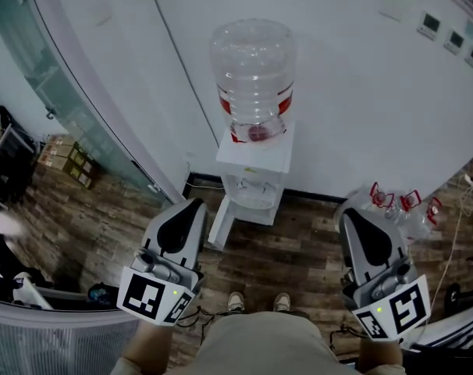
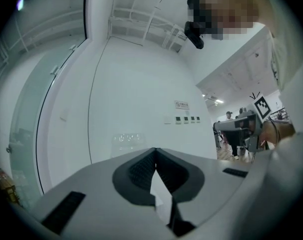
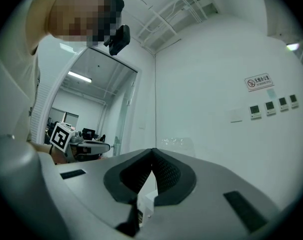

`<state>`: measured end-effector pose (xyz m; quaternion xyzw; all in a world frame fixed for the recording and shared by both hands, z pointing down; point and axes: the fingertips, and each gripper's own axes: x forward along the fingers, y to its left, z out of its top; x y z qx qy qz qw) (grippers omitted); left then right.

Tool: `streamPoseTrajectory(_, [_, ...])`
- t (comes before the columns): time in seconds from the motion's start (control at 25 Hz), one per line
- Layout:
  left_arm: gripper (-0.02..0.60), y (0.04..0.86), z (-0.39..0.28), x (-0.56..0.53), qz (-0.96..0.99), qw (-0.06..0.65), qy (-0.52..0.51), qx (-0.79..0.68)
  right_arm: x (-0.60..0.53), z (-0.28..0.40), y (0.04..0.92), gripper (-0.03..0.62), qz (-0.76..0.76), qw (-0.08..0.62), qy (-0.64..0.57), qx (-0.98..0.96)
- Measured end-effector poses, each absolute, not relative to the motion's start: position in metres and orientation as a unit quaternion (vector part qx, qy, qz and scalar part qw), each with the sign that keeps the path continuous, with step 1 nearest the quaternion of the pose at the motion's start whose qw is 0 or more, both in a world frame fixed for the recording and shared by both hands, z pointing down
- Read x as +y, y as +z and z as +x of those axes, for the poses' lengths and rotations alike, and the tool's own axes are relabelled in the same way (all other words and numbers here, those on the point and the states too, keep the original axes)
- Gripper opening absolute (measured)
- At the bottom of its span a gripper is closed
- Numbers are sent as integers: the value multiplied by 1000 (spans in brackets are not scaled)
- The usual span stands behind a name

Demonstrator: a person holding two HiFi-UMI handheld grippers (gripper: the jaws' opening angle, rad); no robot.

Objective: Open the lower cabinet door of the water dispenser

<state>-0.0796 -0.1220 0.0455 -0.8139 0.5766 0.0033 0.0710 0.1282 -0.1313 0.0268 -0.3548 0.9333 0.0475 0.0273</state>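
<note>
The white water dispenser (image 1: 254, 162) stands against the wall with a clear bottle (image 1: 253, 76) on top. A white panel (image 1: 222, 223) juts out from its lower left side toward me; it looks like the lower cabinet door standing open. My left gripper (image 1: 195, 203) hangs shut and empty to the left of the dispenser, short of it. My right gripper (image 1: 347, 214) is shut and empty to its right. In the left gripper view the jaws (image 2: 155, 149) meet at the tips, with the bottle's top (image 2: 126, 138) just above them. The right gripper view shows the same (image 3: 152, 150).
A curved glass partition (image 1: 72, 108) runs along the left, with cardboard boxes (image 1: 65, 158) behind it. Clear empty bottles with red tags (image 1: 396, 205) lie on the floor at the right, beside a white cable (image 1: 457, 233). My shoes (image 1: 258, 301) are on the wood floor.
</note>
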Motion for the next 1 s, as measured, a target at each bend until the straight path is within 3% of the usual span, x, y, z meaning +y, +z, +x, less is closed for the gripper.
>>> streamPoseTrajectory(1.0, [6, 59, -81, -99, -815, 60, -19, 577, -121, 147, 39, 8, -388, -18, 71, 919])
